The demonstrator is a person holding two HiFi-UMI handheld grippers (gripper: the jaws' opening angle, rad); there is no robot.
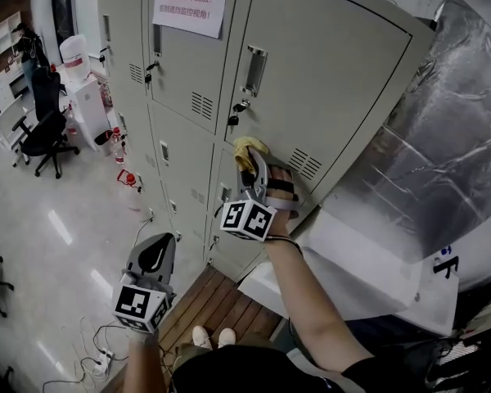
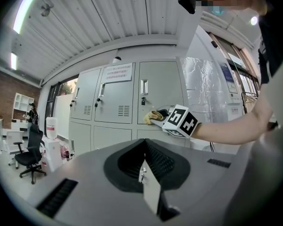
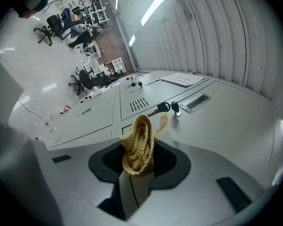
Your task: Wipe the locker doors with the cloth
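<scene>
**At the lockers: cloth pinched in your right jaws, low on the door**

Against the rightmost upper door (image 1: 335, 64), your right gripper (image 1: 252, 164) holds the yellow cloth (image 1: 247, 148) near the panel's bottom edge. It sits below the key (image 1: 233, 119) hanging in the lock and just left of the vent (image 1: 304, 164). The jaws are clamped on the cloth. In the right gripper view it stands up bunched from between the closed tips, with the key and the recessed handle (image 3: 199, 101) beyond it. No view shows whether the cloth presses on the metal or sits just off it.

Your left gripper (image 1: 153, 256) hangs low, well apart from the lockers, over the floor (image 1: 49, 244). Its jaws are pressed together with nothing between them.

A paper notice (image 1: 192, 2) is stuck on the neighbouring door. A black chair (image 1: 45, 133) stands farther along the row.
</scene>
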